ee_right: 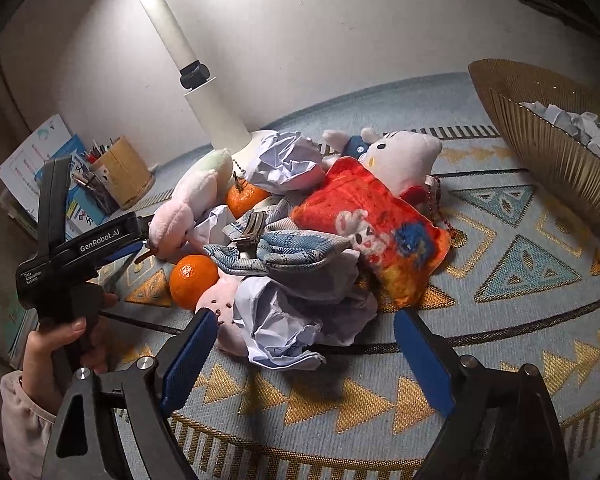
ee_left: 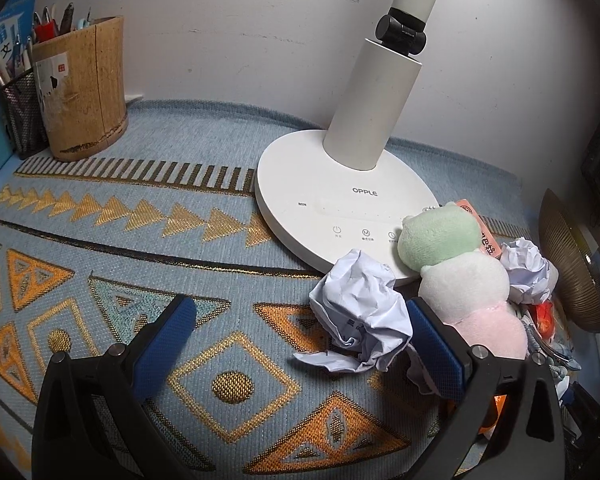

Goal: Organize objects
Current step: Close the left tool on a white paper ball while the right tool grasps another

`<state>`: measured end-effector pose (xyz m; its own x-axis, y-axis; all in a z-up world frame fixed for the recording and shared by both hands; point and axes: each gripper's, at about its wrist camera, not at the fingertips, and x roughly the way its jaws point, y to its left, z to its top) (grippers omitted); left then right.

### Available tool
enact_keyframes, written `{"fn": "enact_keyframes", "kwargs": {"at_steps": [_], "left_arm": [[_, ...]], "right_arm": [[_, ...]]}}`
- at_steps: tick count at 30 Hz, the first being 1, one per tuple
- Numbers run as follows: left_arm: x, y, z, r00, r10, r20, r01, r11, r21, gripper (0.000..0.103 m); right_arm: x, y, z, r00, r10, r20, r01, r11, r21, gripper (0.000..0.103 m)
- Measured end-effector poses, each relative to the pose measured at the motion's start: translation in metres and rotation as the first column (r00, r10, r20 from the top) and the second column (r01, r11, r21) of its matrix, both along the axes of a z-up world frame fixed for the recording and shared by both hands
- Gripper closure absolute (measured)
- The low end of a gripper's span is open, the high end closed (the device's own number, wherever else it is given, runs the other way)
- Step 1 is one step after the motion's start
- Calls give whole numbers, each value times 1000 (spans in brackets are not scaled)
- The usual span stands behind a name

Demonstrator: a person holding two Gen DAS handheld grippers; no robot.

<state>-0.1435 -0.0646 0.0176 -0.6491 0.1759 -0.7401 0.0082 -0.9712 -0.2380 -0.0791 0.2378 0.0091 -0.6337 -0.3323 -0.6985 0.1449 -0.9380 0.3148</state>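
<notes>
— Right wrist view: the right gripper (ee_right: 304, 344) is spread wide around a crumpled paper ball (ee_right: 288, 328) at the near edge of the pile, pads not pressing it.

— And the other?

— The left gripper (ee_left: 300, 332) is released too; another crumpled sheet (ee_left: 360, 316) lies by its right finger, beside the pastel plush (ee_left: 456, 276) on the lamp base (ee_left: 320, 200).

— Anything sorted?

— Paper wads sit in the gold bowl (ee_right: 556, 160).

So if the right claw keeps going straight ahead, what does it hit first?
Most likely the crumpled white paper at the near edge of the pile, just ahead of the open right claw; depth is hard to judge.
</notes>
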Motion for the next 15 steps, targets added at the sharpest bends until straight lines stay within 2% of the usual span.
{"fn": "enact_keyframes", "kwargs": {"at_steps": [4,5,6,7,8,9,11,15], "left_arm": [[0,1,0,1000,0,-1,0,1000,1,0],[0,0,0,1000,-2,-4,2,1000,8,1],[2,-2,1,1000,-10,-12,11,1000,28,8],[6,-5,3,999,-28,-33,30,998,63,24],[8,-9,3,997,-60,-52,66,990,128,59],[8,-13,1,997,-64,-52,72,981,180,58],[8,-18,0,998,-46,-50,55,977,208,58],[12,-12,5,997,-33,-64,42,987,152,59]], "right_arm": [[1,10,0,999,-38,-1,38,999,-27,33],[1,12,0,999,-45,-2,45,999,-30,45],[5,14,0,999,-38,-2,38,998,-41,55],[4,16,0,1000,-28,-2,28,998,-56,58],[5,17,0,1000,-31,-7,30,997,-66,62],[7,20,1,999,-35,-16,34,996,-79,63],[10,26,2,999,-43,-28,40,993,-114,63],[14,33,3,998,-31,-45,23,983,-182,63]]}}
